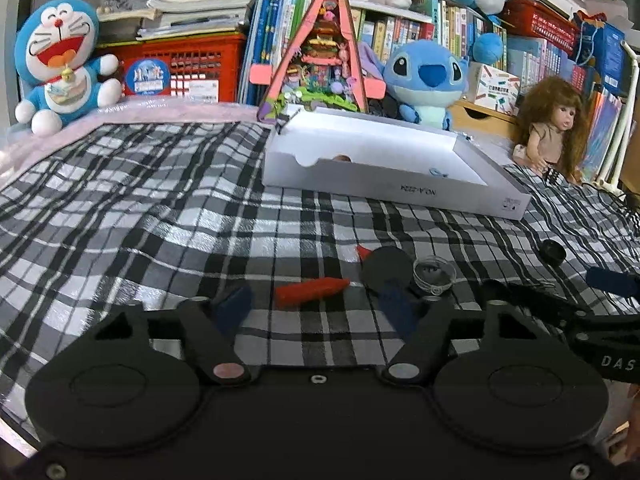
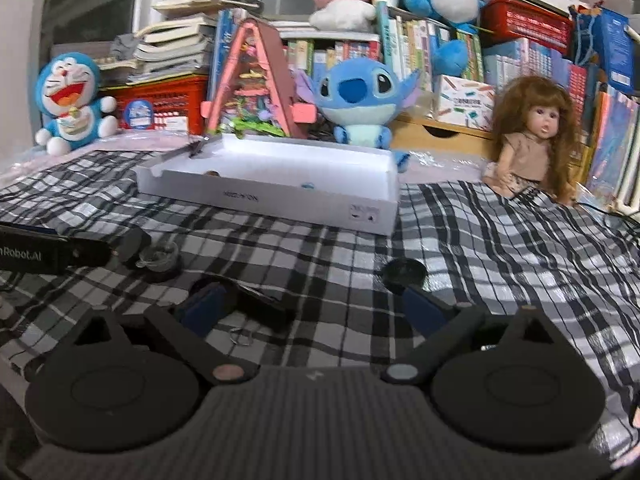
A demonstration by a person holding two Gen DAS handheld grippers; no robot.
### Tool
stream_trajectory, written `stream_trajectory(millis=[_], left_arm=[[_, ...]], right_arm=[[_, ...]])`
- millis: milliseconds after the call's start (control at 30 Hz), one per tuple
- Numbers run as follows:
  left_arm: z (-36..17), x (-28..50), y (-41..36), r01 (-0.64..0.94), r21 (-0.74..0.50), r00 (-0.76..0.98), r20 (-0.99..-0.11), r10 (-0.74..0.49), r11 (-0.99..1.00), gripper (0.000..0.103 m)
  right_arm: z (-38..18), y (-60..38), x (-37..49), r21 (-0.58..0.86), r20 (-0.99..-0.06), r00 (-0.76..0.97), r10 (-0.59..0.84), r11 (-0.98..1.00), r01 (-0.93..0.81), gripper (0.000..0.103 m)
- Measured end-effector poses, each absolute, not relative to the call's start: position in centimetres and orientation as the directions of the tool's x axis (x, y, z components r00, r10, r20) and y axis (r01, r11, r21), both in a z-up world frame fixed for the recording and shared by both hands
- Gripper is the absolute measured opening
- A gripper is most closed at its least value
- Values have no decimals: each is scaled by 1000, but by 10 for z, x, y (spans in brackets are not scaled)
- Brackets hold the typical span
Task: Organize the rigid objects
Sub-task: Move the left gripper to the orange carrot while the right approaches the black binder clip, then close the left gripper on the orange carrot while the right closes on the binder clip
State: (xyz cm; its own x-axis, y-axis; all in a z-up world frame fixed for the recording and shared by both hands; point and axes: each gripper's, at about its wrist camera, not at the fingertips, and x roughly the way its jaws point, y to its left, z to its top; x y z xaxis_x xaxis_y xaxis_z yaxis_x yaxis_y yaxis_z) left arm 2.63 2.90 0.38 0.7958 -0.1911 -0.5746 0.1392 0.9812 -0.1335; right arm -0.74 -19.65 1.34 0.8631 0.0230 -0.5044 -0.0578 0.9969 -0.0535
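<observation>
- White box (image 1: 394, 188): interior mostly hidden by near wall; contents indistinct.
- Left gripper (image 1: 316, 304) fingers spread, empty; red crayon (image 1: 311, 290) between them, nearer than box.
- Right gripper (image 2: 316, 308) fingers spread, empty; black cap (image 2: 404, 272) by its right finger.

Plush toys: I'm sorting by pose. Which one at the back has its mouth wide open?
The Doraemon plush at far left, laughing with red mouth open; Stitch shows none.

We hold our left hand-held gripper (image 1: 314, 306) low and level, its blue-padded fingers (image 1: 234, 302) spread wide with nothing clamped between them. Our right hand-held gripper (image 2: 316, 308) sits low too, its fingers (image 2: 420, 308) equally parted; from the left wrist it appears at 3 o'clock
</observation>
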Motion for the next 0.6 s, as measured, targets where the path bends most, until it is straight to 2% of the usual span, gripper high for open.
stream_trajectory(millis=[100,167,233,433,600], left_arm=[[3,26,26,155,-106,799,-572,-188,982,52],[2,26,24,161,-99,797,-574,-189,982,50],[2,25,23,161,-97,798,-573,-187,982,48],[-1,28,14,154,-92,807,-562,-179,984,45],[-2,30,12,161,-90,810,-557,-183,983,42]], right_arm=[[12,-195,-6,-34,-524,851,42,997,-70,91],[11,-194,-7,-10,-536,841,69,996,-88,80],[9,-189,-6,4,-547,832,89,995,-104,75],[7,-180,-3,36,-547,832,89,996,-83,71],[7,-179,3,29,-564,825,34,999,-21,63]])
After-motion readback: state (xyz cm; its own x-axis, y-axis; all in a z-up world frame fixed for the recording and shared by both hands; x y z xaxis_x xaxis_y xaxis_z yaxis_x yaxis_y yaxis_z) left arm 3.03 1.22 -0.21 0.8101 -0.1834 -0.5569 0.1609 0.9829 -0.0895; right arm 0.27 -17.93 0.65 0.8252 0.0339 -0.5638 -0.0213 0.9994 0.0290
